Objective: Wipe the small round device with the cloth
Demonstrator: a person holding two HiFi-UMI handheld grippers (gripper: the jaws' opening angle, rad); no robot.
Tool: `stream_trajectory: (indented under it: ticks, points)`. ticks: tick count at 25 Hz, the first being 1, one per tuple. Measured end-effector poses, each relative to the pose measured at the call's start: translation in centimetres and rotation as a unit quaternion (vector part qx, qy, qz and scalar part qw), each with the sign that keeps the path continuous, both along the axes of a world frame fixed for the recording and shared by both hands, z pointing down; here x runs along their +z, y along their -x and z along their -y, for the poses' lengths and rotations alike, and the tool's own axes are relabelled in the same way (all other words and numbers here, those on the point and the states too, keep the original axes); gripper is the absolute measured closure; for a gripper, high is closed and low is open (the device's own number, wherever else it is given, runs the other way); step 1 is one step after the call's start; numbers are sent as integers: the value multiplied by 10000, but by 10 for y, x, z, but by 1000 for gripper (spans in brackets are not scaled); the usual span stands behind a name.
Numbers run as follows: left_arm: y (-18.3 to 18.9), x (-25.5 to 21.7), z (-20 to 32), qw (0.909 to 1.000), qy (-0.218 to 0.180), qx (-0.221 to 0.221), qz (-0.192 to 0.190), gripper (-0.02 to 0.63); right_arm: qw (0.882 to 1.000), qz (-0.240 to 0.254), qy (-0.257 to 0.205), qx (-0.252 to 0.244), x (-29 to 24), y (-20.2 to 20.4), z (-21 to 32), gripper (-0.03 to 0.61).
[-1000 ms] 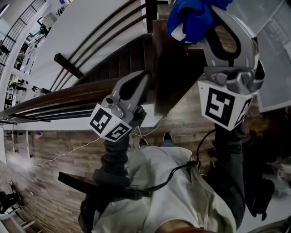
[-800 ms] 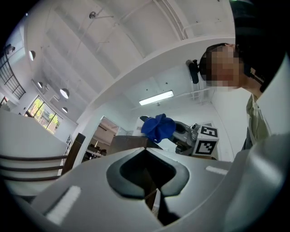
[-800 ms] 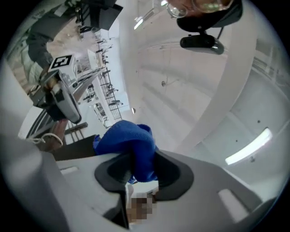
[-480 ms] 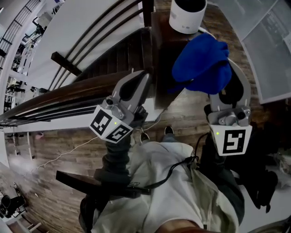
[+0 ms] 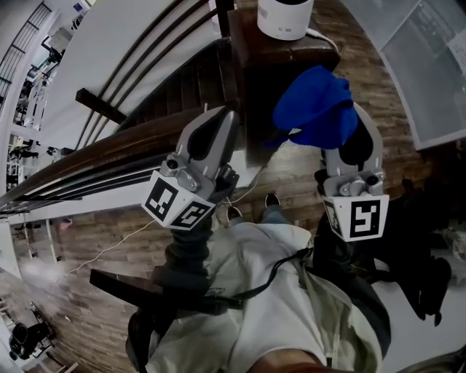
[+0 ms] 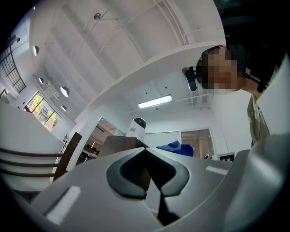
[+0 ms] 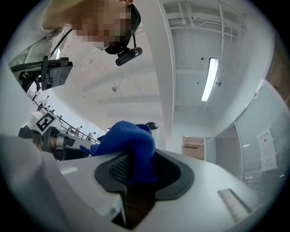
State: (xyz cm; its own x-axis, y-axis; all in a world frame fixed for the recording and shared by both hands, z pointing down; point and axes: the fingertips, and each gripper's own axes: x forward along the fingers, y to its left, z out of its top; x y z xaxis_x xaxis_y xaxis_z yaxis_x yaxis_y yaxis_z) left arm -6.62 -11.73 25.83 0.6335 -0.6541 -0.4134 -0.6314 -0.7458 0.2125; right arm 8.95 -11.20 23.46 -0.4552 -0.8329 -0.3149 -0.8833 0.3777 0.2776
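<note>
Blue cloth (image 5: 317, 108) is clamped between the right gripper's (image 7: 137, 164) jaws, bunched up over the tips. The white round device (image 5: 285, 17) is perched on a dark wooden post (image 5: 271, 69), and the cloth is held near it, not touching. The left gripper (image 6: 146, 153) is held beside the post, jaws pressed together with nothing between them.

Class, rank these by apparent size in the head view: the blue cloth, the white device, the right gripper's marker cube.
1. blue cloth
2. marker cube and white device: alike; the device is farther and cut off by the frame.
</note>
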Motion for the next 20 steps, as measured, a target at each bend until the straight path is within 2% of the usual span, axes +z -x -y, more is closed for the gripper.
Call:
stream_trajectory:
  ticks: [20]
  points:
    - [-10,0,-6,10000,3,-16,-21,612,10000,7,-25,-66,2,-5,-12,456]
